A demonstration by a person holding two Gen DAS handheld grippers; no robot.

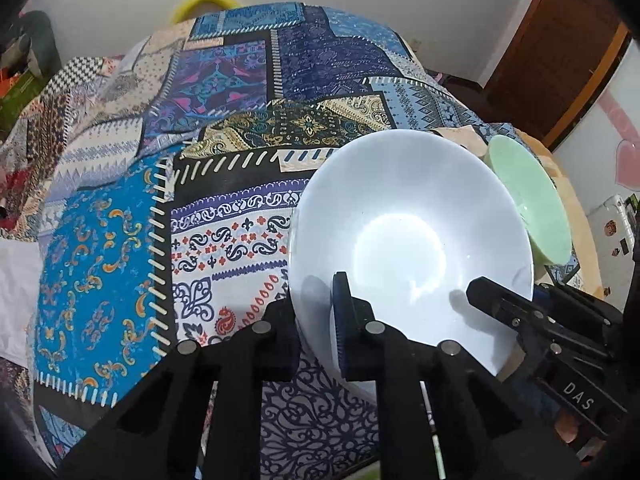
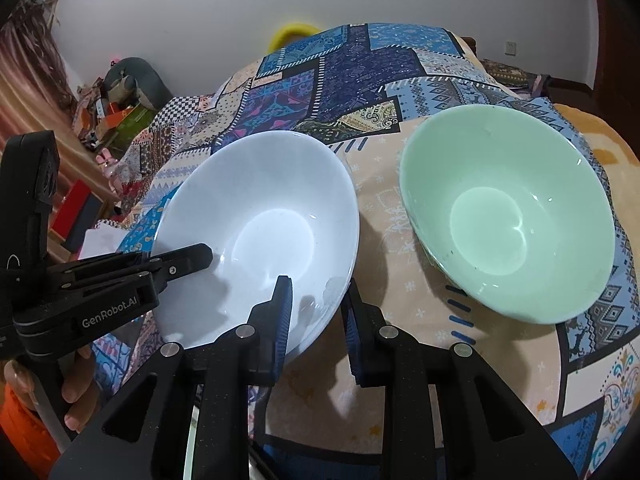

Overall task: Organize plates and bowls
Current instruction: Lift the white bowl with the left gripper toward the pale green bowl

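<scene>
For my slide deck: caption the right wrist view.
Two hand-held grippers, left and right, clamp the white bowl's rim on a patchwork cloth; a green bowl sits beside it.

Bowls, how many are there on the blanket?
2. The white bowl sits left, gripped at its near rim by both grippers. The green bowl sits right, untouched. No others show, though some could be out of view.

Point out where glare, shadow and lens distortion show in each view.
Left wrist view: glare ring in the white bowl, finger shadows on its wall, patchwork cloth bulging, corners black. Right wrist view: softer sheen in the white bowl and green bowl; same fisheye bending.
</scene>
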